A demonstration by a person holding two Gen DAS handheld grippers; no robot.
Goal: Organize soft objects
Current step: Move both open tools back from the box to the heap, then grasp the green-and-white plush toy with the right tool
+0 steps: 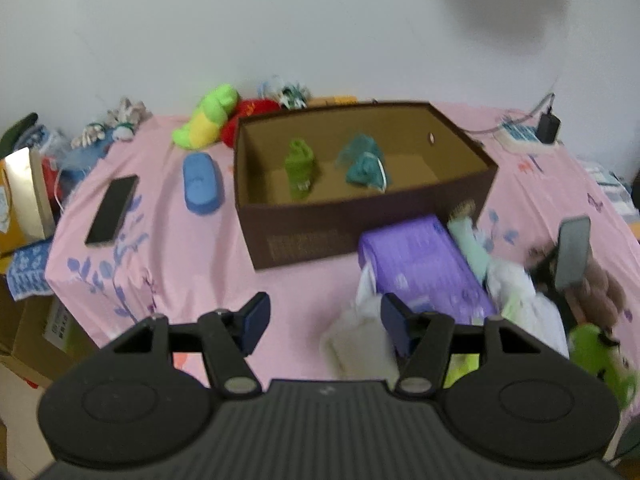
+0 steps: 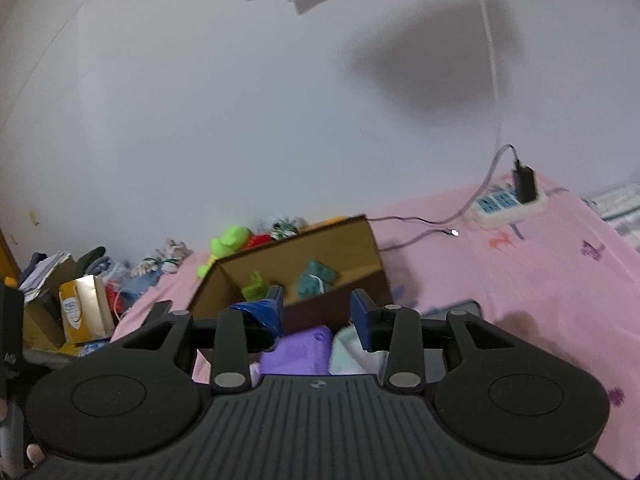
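Left hand-held gripper (image 1: 324, 328) hovers released above the pink sheet (image 1: 180, 264), jaws apart with nothing between them, a white soft toy (image 1: 356, 344) lying just beside its right finger. Right hand-held gripper (image 2: 316, 312) also stands open and empty, above a purple pack (image 2: 296, 350) and pale cloth (image 2: 348, 354). Beyond the left one, a brown cardboard box (image 1: 304, 232) sits open on the bench, holding a green soft toy (image 1: 300, 168) at left and a teal one (image 1: 364, 164) at right. More soft things crowd the near right: a brown plush (image 1: 600, 292) and a bright green one (image 1: 600, 356). Left of the box lie a blue case (image 1: 200, 184) and a dark phone (image 1: 112, 210). A green-and-yellow plush (image 1: 206, 118) rests at the far wall.
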